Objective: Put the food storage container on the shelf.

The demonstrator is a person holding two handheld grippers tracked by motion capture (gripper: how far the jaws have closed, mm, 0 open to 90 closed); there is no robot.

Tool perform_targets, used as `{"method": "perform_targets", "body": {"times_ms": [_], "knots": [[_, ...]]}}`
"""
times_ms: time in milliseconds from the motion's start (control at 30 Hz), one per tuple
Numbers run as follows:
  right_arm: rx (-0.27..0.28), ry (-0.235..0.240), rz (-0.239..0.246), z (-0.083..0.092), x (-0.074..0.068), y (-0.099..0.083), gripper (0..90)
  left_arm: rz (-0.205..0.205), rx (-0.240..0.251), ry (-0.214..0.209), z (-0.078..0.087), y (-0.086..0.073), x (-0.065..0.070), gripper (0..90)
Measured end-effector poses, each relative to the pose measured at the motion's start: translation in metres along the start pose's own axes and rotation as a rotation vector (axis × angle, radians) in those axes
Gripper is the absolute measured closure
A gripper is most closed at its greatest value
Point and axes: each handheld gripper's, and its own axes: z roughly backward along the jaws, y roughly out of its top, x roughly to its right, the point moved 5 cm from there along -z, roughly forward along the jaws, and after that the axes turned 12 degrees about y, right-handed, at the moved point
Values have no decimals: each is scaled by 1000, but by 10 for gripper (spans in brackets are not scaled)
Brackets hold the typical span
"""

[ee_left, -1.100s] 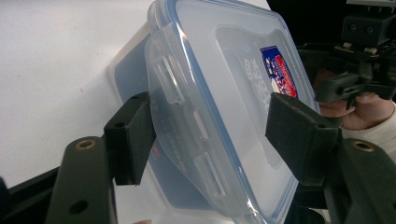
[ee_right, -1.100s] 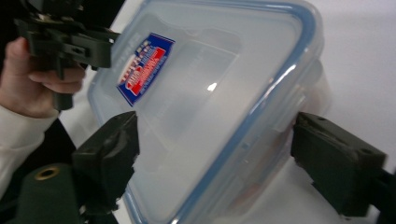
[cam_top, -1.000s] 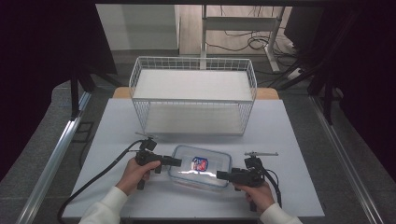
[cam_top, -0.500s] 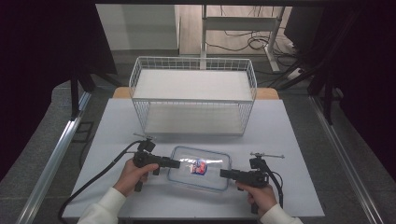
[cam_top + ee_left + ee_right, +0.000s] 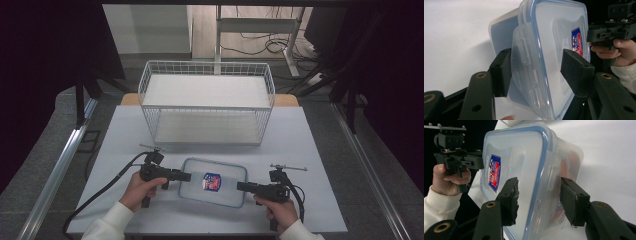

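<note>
Clear lidded box (image 5: 214, 182) lies flat on counter (image 5: 320, 150) btwn both tongs, long axis running hand to hand: left tongs (image 5: 186, 176) & right tongs (image 5: 242, 186) each straddle an end latch, jaws just closing in, prob. not yet clamped.

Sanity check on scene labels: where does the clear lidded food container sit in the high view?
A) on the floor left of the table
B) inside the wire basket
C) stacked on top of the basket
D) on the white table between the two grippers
D: the food container lies flat on the white table, in front of the wire basket, with the left gripper and right gripper at its two short ends.
</note>
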Motion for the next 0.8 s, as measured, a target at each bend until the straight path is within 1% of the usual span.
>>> {"method": "perform_targets", "body": {"times_ms": [100,333,500,600,667,800], "knots": [[4,-3,3,0,-1,0,500,-2,5,3,1,0,1,445],[6,-10,31,2,-5,1,508,-10,21,10,7,1,5,462],[7,-5,32,3,-6,2,511,-14,24,12,9,2,7,464],[18,-3,36,4,-8,3,512,-15,37,9,10,3,9,466],[21,-2,38,5,-9,4,513,-15,37,11,11,3,9,466],[25,3,57,6,-11,6,513,-18,46,12,14,5,12,470]]}}
